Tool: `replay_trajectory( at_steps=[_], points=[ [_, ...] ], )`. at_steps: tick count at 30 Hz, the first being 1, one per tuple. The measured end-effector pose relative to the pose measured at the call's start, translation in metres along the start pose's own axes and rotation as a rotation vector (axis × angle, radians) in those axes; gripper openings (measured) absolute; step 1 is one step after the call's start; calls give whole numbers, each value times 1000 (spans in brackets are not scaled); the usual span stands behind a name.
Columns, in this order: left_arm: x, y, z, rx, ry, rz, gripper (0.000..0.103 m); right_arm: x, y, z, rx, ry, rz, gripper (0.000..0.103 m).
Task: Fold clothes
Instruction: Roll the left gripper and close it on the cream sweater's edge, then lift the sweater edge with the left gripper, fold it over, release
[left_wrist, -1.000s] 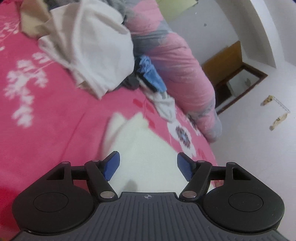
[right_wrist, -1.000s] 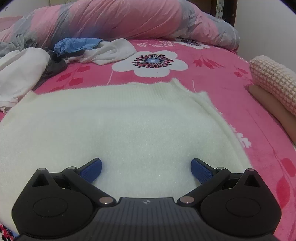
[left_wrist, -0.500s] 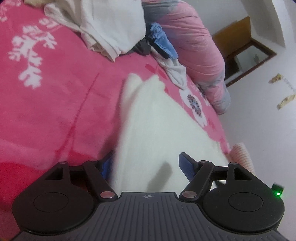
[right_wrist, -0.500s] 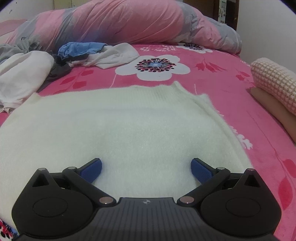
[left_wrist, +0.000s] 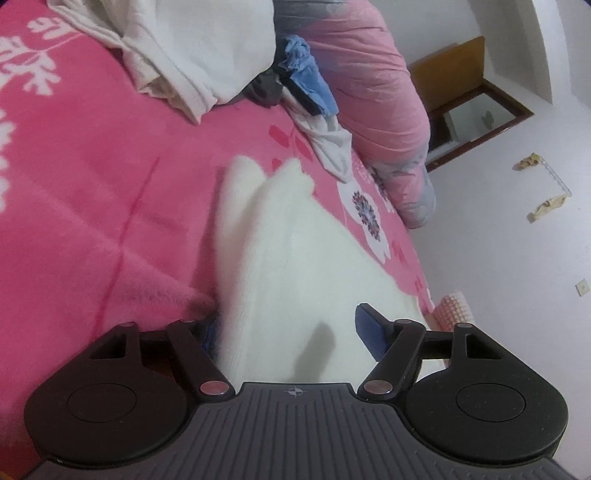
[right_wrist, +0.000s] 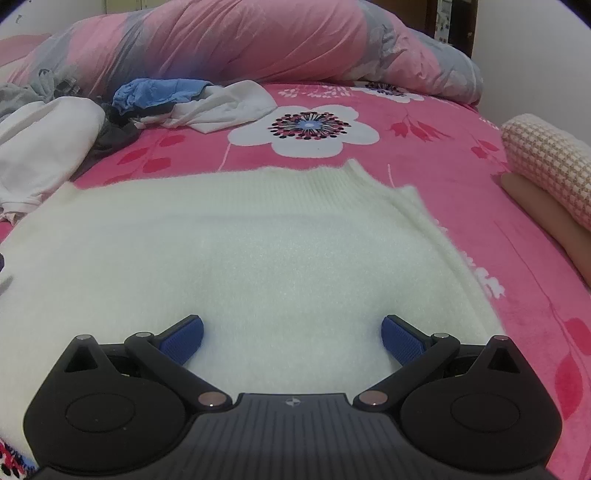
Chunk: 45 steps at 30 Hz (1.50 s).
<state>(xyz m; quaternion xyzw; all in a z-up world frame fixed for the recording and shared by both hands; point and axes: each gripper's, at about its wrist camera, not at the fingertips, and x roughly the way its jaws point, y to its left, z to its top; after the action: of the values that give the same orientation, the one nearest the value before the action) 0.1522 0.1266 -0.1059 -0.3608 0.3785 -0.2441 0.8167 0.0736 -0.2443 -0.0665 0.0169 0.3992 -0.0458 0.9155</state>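
A white knit sweater (right_wrist: 280, 258) lies spread flat on a bed's pink floral blanket (right_wrist: 461, 162), directly under and ahead of both tongs. The right tongs (right_wrist: 291, 334) hover over the sweater's middle with their blue pads wide apart, nothing gripped between them; the ribbed hem runs across the view just beyond them. The left tongs (left_wrist: 286, 330) sit at the sweater's (left_wrist: 295, 266) side edge, jaws closing, one blue pad tucked beneath the raised edge of the knit and the other above it, so the fabric stands between them; no firm pinch can be seen. Farther ahead of the left tongs, an unfolded heap of white clothing (left_wrist: 207, 55) sits on the blanket (left_wrist: 92, 192), with a blue garment (left_wrist: 310, 81) to its right, against a rolled pink-and-grey quilt (left_wrist: 373, 96). To the right of the right tongs, at the bed's edge, rests a folded checked knit (right_wrist: 550, 162).
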Motion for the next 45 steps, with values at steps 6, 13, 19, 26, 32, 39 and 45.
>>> replay_trajectory(
  at_steps=[6,13,19,26,32,39,45],
  points=[
    [-14,10,-12,-9,-11,-135,53,0,1,1,-3,6,-4,103],
    [-4,19,-9,-99,10,-50,37,1,0,-1,-5,1,-3,103],
    [-9,-5,-11,-123,-25,68,26,1,1,0,-9,0,-5,103],
    [-24,-61,-9,-37,-78,67,23,0,0,-1,-19,-2,-1,103],
    [-25,-116,-5,29,-71,27,23,-1,0,-6,-30,-34,6,103],
    [-8,-180,-10,122,-20,19,23,-4,0,-18,-49,-107,9,103],
    [26,-235,-24,223,37,58,23,-6,-1,-27,-62,-173,18,103]
  ],
)
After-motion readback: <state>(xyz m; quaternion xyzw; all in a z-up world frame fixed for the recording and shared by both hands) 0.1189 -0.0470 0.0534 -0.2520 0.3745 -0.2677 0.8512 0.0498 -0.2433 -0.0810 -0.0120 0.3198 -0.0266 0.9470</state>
